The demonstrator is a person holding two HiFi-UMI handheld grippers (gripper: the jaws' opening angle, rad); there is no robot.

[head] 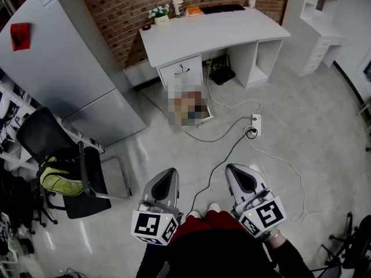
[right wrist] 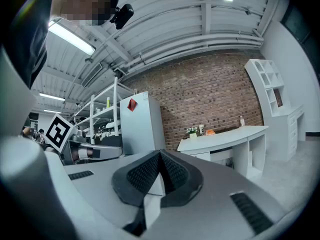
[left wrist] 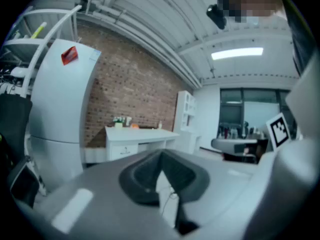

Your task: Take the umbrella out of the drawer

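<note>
A white desk stands against the brick wall, far ahead of me. Its upper drawer is closed. Below it a lower drawer is pulled out over the floor, with a mosaic patch over most of it. I cannot make out the umbrella. My left gripper and right gripper are side by side close to my body, both pointing towards the desk. Both are shut with nothing between the jaws, as the left gripper and right gripper show in their own views.
A tall grey fridge stands left of the desk. A black chair with a yellow-green bag is at my left. A power strip and cables lie on the floor between me and the desk. White shelving fills the right corner.
</note>
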